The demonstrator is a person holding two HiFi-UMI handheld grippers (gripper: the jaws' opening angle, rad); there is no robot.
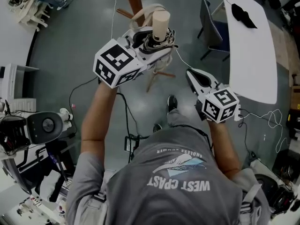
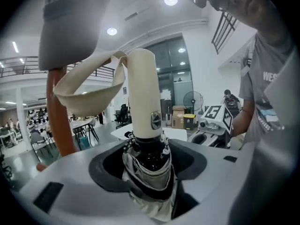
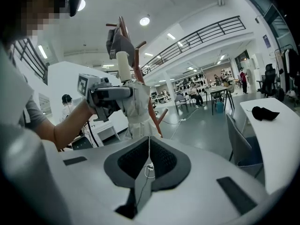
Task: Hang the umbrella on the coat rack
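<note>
**Holding the folded umbrella up beside the coat rack**

At the left, the left gripper [image 1: 149, 40] is closed on the umbrella [image 1: 161, 23]. Its jaws are set wide around the bunched canopy just below the cream handle, which is pointed upward. The umbrella is judged light, with a stiff handle, soft and probably slippery fabric, and a limp strap [image 2: 89, 97]. A hold on the canopy is judged sound, since the strap loop is left free for a peg. In the left gripper view the loop is seen hanging open just beside the coat rack [image 2: 55, 118] pole, under a grey cap [image 2: 70, 22]; the head view does not show this. The rack's upper pegs are shown only in the right gripper view. At the right, the right gripper [image 1: 194, 78] is held well apart from the umbrella, jaws pressed together on nothing.
</note>
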